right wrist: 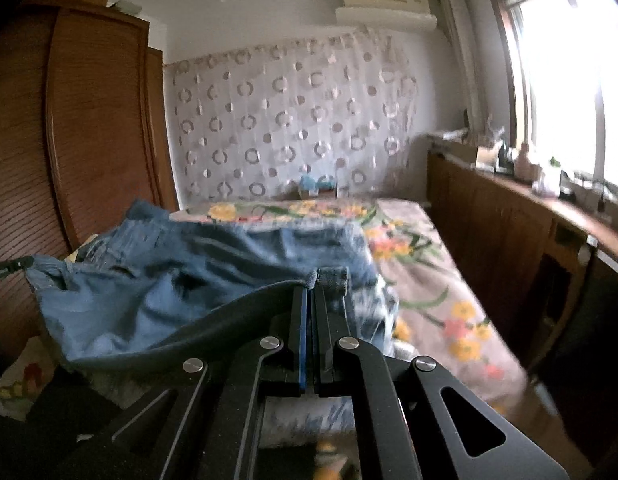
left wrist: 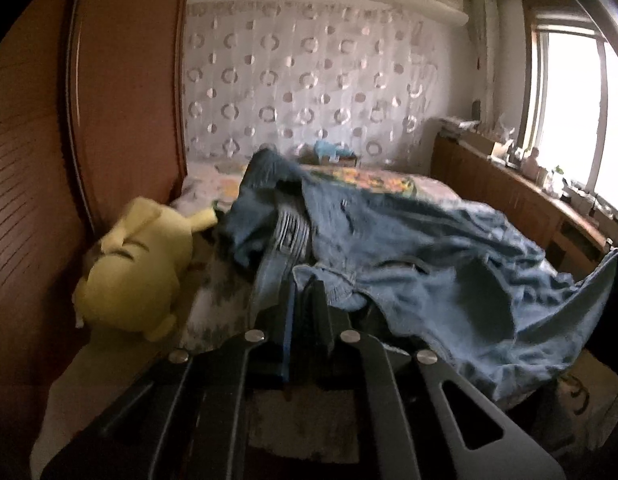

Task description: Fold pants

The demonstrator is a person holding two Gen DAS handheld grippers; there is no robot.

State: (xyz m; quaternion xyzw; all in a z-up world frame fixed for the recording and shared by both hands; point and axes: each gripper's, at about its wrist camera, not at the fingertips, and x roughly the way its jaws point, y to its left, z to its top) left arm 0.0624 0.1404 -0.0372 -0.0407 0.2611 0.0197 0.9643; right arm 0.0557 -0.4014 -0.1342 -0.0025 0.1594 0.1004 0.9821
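Note:
Blue denim pants [left wrist: 429, 264] hang stretched between my two grippers above the bed, crumpled, with frayed rips showing. My left gripper [left wrist: 305, 284] is shut on the waistband edge at the pants' left end. My right gripper [right wrist: 311, 280] is shut on the waistband near a belt loop; the pants [right wrist: 181, 280] sag away to its left. The left gripper's tip shows at the far left edge of the right wrist view [right wrist: 11, 266], pinching the other corner.
A floral bedspread [right wrist: 429, 276] covers the bed below. A yellow plush toy [left wrist: 137, 264] lies at the bed's left, against a wooden wardrobe [left wrist: 109, 100]. A low wooden cabinet [right wrist: 509, 232] with clutter runs along the window on the right. A patterned curtain [left wrist: 309, 80] hangs behind.

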